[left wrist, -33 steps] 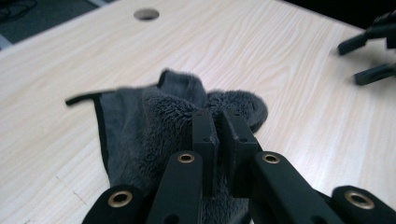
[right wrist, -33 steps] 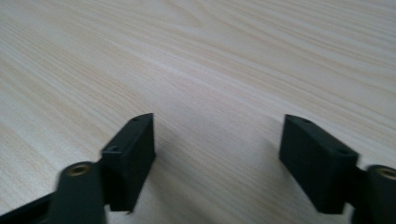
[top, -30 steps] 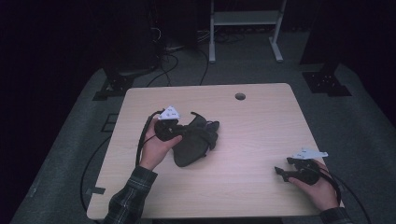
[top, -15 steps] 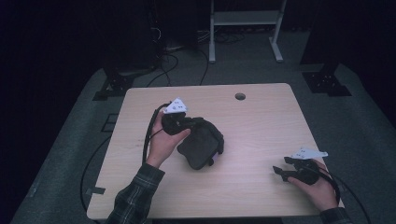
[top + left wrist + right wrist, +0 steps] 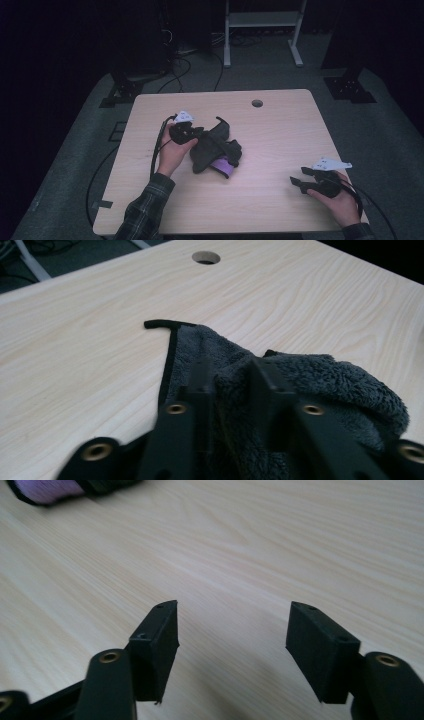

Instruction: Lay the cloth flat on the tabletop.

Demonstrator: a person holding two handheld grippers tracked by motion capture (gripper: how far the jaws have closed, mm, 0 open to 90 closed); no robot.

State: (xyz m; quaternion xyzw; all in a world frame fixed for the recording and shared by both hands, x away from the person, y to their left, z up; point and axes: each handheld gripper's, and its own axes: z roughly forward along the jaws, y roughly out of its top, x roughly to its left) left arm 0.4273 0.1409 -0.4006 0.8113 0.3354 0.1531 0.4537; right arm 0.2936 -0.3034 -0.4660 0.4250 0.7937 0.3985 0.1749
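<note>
A crumpled dark grey fleecy cloth [image 5: 212,147] with a purple underside [image 5: 223,166] lies on the middle of the wooden table [image 5: 280,130]. My left gripper [image 5: 197,134] sits at the cloth's left edge. In the left gripper view its jaws [image 5: 232,365] have just been opening, and a fold of the cloth [image 5: 310,375] bulges loosely between them. My right gripper [image 5: 297,179] rests near the table's front right corner, away from the cloth. Its jaws [image 5: 232,625] stand open over bare wood, with a purple bit of the cloth [image 5: 47,490] far off.
A round cable hole [image 5: 257,103] sits near the table's far edge, also seen from the left gripper [image 5: 206,257]. A cable [image 5: 157,147] trails from the left gripper across the table's left side. Beyond the table stand a white frame [image 5: 260,30] and dark stands on grey floor.
The left hand has come down toward the table with the cloth, which has flopped over and now shows a purple side. The left jaws have parted. The right hand has kept still.
</note>
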